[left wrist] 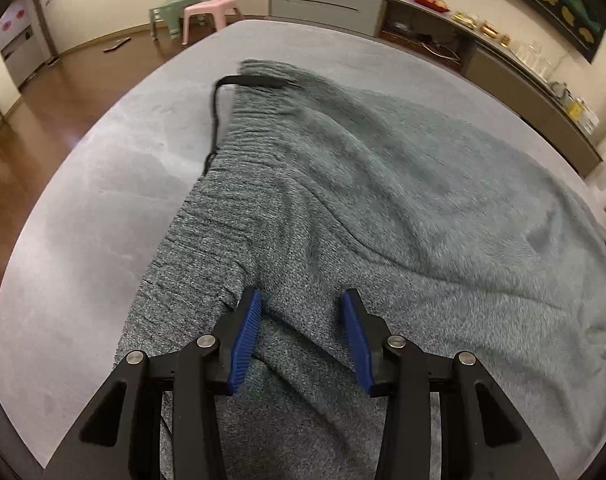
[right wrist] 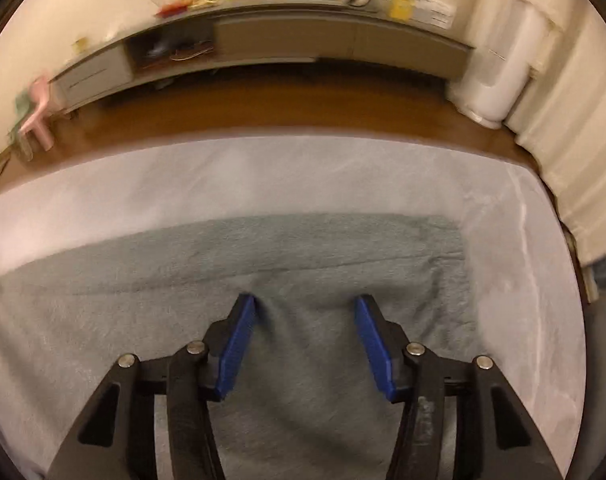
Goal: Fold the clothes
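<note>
A fuzzy grey-green knit garment lies spread on the grey padded table, with a ribbed band and a black strap at its far left edge. My left gripper is open, its blue pads straddling a raised fold of the fabric. In the right wrist view the same garment lies flat on the table. My right gripper is open low over the cloth, near its right end, holding nothing.
A long grey sideboard with small items runs along the far wall. A pink chair and a green chair stand on the wooden floor. White curtains hang beyond the table's right edge.
</note>
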`<state>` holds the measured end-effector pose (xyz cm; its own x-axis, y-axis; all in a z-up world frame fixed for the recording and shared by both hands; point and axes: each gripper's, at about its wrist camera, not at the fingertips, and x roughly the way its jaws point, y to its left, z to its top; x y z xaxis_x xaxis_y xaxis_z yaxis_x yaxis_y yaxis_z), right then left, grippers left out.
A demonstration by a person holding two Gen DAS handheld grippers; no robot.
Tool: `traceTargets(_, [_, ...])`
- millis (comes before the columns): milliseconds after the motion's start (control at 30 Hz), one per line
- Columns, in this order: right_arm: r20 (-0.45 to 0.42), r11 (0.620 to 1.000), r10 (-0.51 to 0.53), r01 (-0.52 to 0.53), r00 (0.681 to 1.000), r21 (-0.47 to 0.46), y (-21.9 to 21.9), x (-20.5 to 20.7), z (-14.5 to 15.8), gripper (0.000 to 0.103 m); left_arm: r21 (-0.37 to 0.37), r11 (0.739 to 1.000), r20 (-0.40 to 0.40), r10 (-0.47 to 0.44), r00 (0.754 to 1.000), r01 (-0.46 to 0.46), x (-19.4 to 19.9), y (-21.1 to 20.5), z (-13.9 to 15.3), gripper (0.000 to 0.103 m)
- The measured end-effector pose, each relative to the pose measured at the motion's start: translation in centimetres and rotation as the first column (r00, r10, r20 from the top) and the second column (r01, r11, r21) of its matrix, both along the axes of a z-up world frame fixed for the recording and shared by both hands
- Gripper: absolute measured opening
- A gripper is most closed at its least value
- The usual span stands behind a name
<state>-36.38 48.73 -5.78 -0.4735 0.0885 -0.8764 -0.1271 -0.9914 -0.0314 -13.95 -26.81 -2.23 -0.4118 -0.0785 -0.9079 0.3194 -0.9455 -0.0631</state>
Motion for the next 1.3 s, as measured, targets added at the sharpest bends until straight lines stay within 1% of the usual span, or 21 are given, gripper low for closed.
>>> traceTargets(100, [-0.001, 0.998, -0.058, 0.058, 0.998, -0.002, 1.3, -2.3, -0.3, 0.063, -0.007, 0.999, 0.005, 0.032, 0.999, -0.032, -1.3, -0.1, -0.1, 0.042])
traceTargets(167, [0.024, 0.996, -0.086, 0.086, 0.996, 0.011, 1.5, -3.1, 0.0, 0.063, -0.016, 1.0, 0.013, 0.021, 1.0, -0.021, -1.6, 0.4, -0.1, 0.042])
traceTargets(233, [0.004, 0.991, -0.11, 0.11, 0.994, 0.082, 0.2, -2.3, 1.3, 0.06, 0.023, 0.999, 0.001, 0.024, 1.0, -0.024, -1.2, -0.1, 0.5, 0.041])
traceTargets(267, [-0.05, 0.994, -0.081, 0.085, 0.995, 0.074, -1.5, -1.0, 2.6, 0.06, 0.05, 0.998, -0.028, 0.038, 0.999, -0.036, -0.9, -0.6, 1.1, 0.041])
traceTargets(333, [-0.085, 0.999, 0.037, -0.036, 0.996, 0.019, -5.4, 1.1, 3.7, 0.06, 0.101, 0.993, -0.079, 0.068, 0.995, -0.06, -0.3, -1.5, 2.2, 0.041])
traceTargets(400, [-0.076, 0.98, 0.197, -0.199, 0.977, -0.018, -11.1, 2.9, 3.5, 0.06, 0.128, 0.988, -0.097, 0.099, 0.99, -0.087, 0.0, -2.4, 2.5, 0.041])
traceTargets(467, [-0.044, 0.942, 0.329, -0.331, 0.943, -0.053, -16.3, 3.7, 2.7, 0.06, 0.117, 0.985, -0.085, 0.139, 0.987, -0.129, 0.4, -3.3, 2.2, 0.041])
traceTargets(533, [-0.003, 0.922, 0.385, -0.384, 0.923, -0.043, -19.8, 3.7, 1.3, 0.06, 0.085, 0.977, -0.056, 0.198, 0.979, -0.193, 0.6, -4.5, 1.5, 0.041])
traceTargets(600, [0.064, 0.93, 0.366, -0.367, 0.928, 0.007, -21.7, 2.8, -0.5, 0.06, 0.087, 0.956, -0.044, 0.284, 0.958, -0.279, 1.3, -6.2, 0.9, 0.041])
traceTargets(667, [0.042, 0.943, 0.327, -0.329, 0.944, 0.056, -22.8, 2.9, -0.1, 0.06, 0.196, 0.922, -0.054, 0.349, 0.936, -0.333, 2.3, -8.2, 0.7, 0.041])
traceTargets(733, [0.006, 0.947, 0.308, -0.307, 0.951, 0.099, -24.5, 3.3, 1.2, 0.06, 0.328, 0.883, -0.078, 0.379, 0.922, -0.335, 3.1, -9.3, 0.7, 0.041])
traceTargets(800, [-0.039, 0.91, 0.413, -0.411, 0.91, 0.061, -29.0, 5.1, 2.8, 0.061, 0.416, 0.848, -0.103, 0.401, 0.91, -0.327, 3.9, -10.2, 0.9, 0.041])
traceTargets(833, [-0.064, 0.886, 0.463, -0.461, 0.884, 0.045, -31.2, 6.0, 3.6, 0.061, 0.426, 0.84, -0.108, 0.416, 0.903, -0.336, 4.4, -10.5, 0.9, 0.041])
traceTargets(900, [-0.087, 0.828, 0.559, -0.561, 0.824, 0.011, -35.9, 7.5, 4.5, 0.061, 0.391, 0.845, -0.111, 0.437, 0.893, -0.365, 5.4, -10.7, 1.0, 0.041])
traceTargets(967, [-0.091, 0.748, 0.657, -0.662, 0.748, -0.038, -42.2, 8.5, 4.4, 0.061, 0.356, 0.848, -0.114, 0.457, 0.882, -0.394, 6.3, -11.0, 1.0, 0.041])
traceTargets(1000, [-0.091, 0.72, 0.686, -0.691, 0.722, -0.06, -44.7, 8.9, 4.1, 0.061, 0.342, 0.848, -0.115, 0.465, 0.878, -0.404, 6.8, -11.1, 1.0, 0.041])
traceTargets(1067, [-0.078, 0.67, 0.733, -0.737, 0.676, -0.093, -50.9, 8.7, 2.9, 0.061, 0.349, 0.851, -0.108, 0.452, 0.885, -0.392, 7.1, -10.8, 0.4, 0.041])
traceTargets(1167, [-0.016, 0.651, 0.755, -0.752, 0.655, -0.101, -58.0, 7.8, 0.3, 0.061, 0.344, 0.879, -0.105, 0.386, 0.916, -0.331, 6.1, -9.3, 0.0, 0.041])
traceTargets(1233, [0.013, 0.673, 0.739, -0.737, 0.673, -0.061, -60.1, 7.2, -1.5, 0.061, 0.305, 0.92, -0.127, 0.295, 0.947, -0.245, 5.1, -7.7, 0.2, 0.041])
traceTargets(1267, [0.027, 0.683, 0.731, -0.73, 0.682, -0.04, -61.1, 6.9, -2.3, 0.067, 0.281, 0.936, -0.141, 0.259, 0.955, -0.212, 4.6, -6.8, 0.3, 0.041])
traceTargets(1300, [0.031, 0.692, 0.722, -0.721, 0.691, -0.023, -62.1, 6.5, -3.0, 0.068, 0.256, 0.95, -0.154, 0.223, 0.963, -0.179, 4.2, -6.0, 0.5, 0.041])
